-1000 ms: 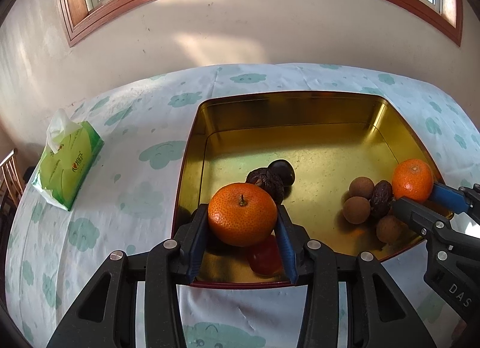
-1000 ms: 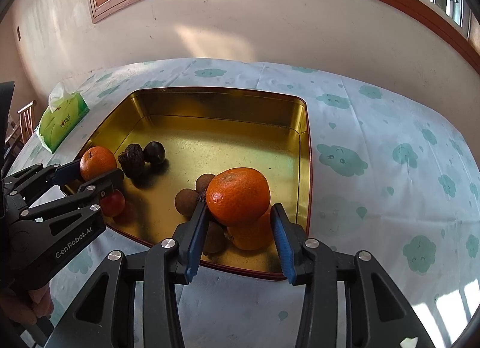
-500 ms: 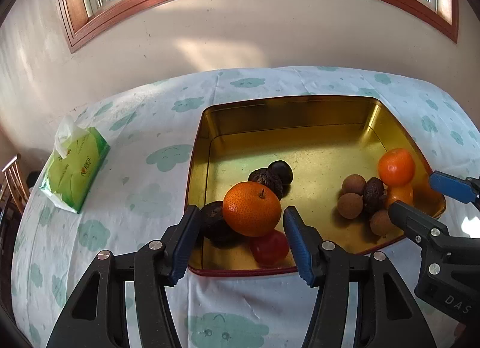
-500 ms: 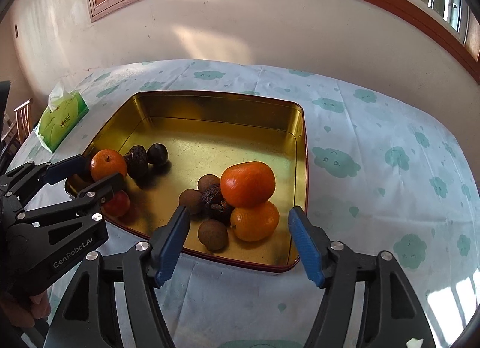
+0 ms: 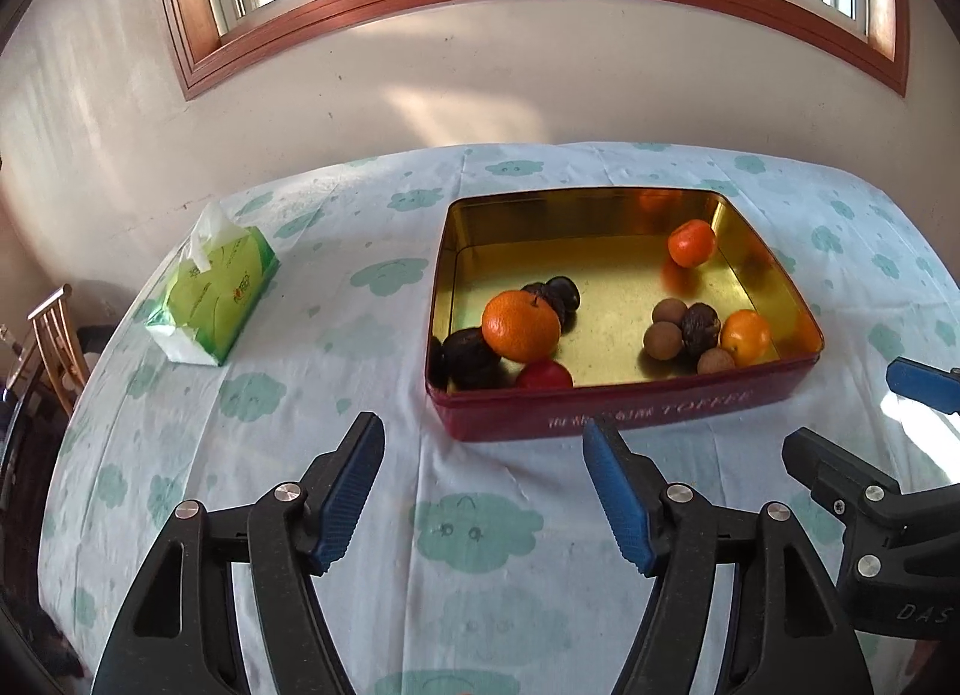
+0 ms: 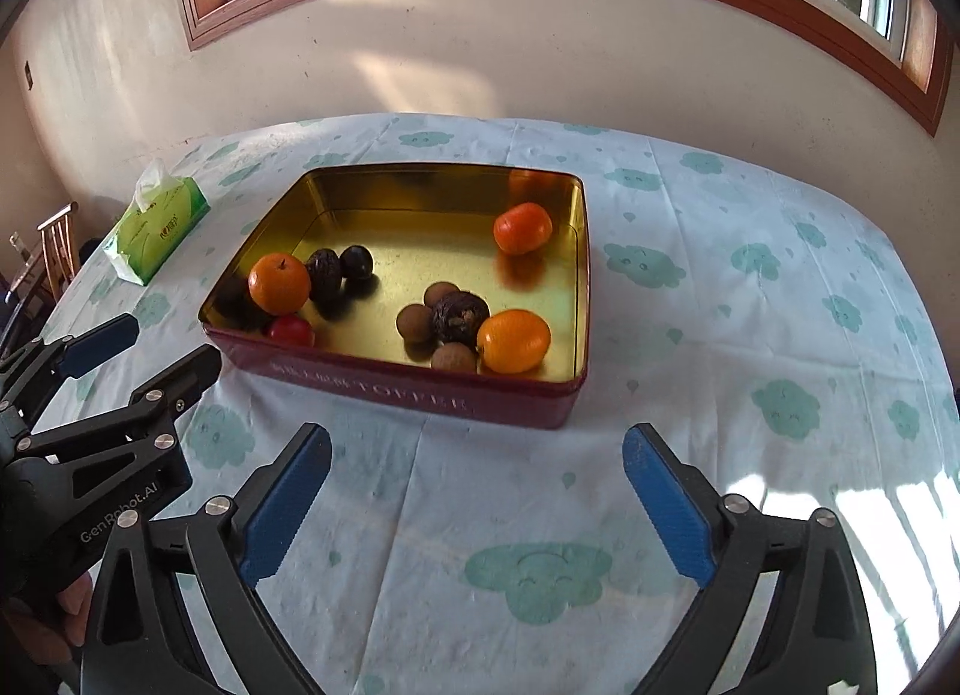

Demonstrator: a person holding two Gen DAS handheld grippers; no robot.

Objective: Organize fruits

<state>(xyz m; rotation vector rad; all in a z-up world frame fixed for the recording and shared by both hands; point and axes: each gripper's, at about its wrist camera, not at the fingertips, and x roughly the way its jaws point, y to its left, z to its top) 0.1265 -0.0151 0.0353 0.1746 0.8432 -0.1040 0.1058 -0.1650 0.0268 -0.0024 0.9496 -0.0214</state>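
A red tin with a gold inside (image 5: 630, 413) (image 6: 420, 389) stands on the table and holds the fruit. At its left lie an orange (image 5: 521, 325) (image 6: 279, 283), dark fruits (image 5: 471, 356) and a red fruit (image 5: 544, 376). At its right lie brown longans (image 5: 663, 340), a dark fruit (image 6: 461, 316) and an orange (image 5: 746, 337) (image 6: 513, 340). A third orange (image 5: 692, 242) (image 6: 522, 227) lies near the far right wall. My left gripper (image 5: 483, 491) is open and empty, in front of the tin. My right gripper (image 6: 477, 506) is open and empty, also in front of it.
A green tissue pack (image 5: 216, 287) (image 6: 159, 227) lies on the cloud-print tablecloth (image 5: 336, 371) to the left of the tin. A wooden chair (image 5: 51, 335) stands past the table's left edge. A wall with a window is behind the table.
Both grippers opened, let go of their oranges in the tin and drew back toward me. The right gripper's orange rolled to the tin's far right side.
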